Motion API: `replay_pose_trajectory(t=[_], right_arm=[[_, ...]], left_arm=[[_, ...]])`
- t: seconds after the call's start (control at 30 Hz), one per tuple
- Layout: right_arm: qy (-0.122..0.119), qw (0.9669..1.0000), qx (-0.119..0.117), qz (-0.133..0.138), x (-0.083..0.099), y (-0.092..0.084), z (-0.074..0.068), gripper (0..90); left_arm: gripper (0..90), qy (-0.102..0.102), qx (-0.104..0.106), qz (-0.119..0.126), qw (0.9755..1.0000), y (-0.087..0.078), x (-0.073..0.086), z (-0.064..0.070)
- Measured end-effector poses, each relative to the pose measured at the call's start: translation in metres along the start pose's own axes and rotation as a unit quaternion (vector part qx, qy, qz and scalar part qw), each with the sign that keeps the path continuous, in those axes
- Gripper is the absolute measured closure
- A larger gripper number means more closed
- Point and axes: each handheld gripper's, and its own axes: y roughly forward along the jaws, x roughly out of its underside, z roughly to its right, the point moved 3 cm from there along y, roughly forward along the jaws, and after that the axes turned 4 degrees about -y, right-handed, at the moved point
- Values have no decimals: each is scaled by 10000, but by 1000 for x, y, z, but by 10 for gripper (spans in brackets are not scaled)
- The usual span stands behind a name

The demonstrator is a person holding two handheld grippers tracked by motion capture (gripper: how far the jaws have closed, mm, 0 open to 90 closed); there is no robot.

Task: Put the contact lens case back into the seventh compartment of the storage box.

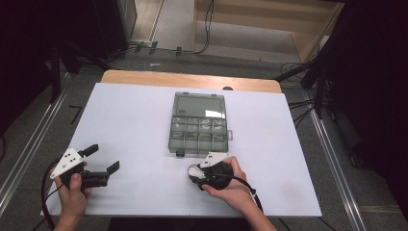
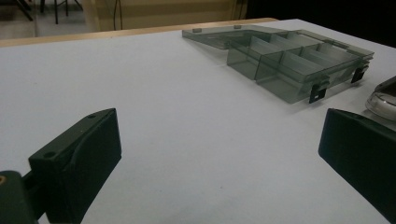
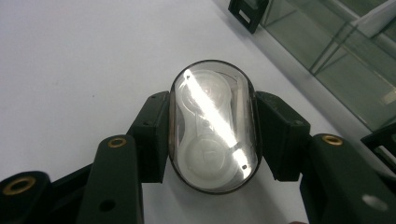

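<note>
- One oval clear case [image 3: 212,126] with a white two-welled insert is clamped between the jaws of the right gripper [image 1: 198,172]; both pads are pressed against its long sides in the right gripper view.
- The case is seen at the near right part of the table, just in front of the compartment box [image 1: 198,131], and its rounded edge is glimpsed at the right border of the left gripper view [image 2: 384,99].
- One smoky transparent compartment box lies open in the middle of the table, with its lid folded flat away from the person and black latches on its near edge.
- The left gripper [image 1: 101,163] is held low over the near left of the table, well apart from the box; its jaws are spread wide with nothing between them.
- Two grippers are counted, one in each hand.
- The table is covered by a white sheet [image 1: 134,125], with a strip of wooden edge [image 1: 159,78] left bare at the far side.
- Beyond it, a grey floor, cables and a pale wooden cabinet [image 1: 269,24] are seen; metal rails run along both sides.
</note>
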Motion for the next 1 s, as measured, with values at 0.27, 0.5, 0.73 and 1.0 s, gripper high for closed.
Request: replay_pose_trajectory(t=[0.27, 0.5, 0.73, 1.0], right_arm=[[77, 9999, -53, 96, -4, -5, 2, 467], [120, 9998, -39, 156, -7, -10, 4, 468], [130, 9997, -68, 176, -9, -12, 4, 467], [154, 9997, -58, 204, -10, -15, 5, 468]], left_arm=[[0, 1, 3, -1, 10000, 0, 0, 0], [0, 2, 3, -2, 10000, 0, 0, 0], [0, -13, -5, 5, 10000, 0, 0, 0], [0, -1, -2, 12, 10000, 0, 0, 1]])
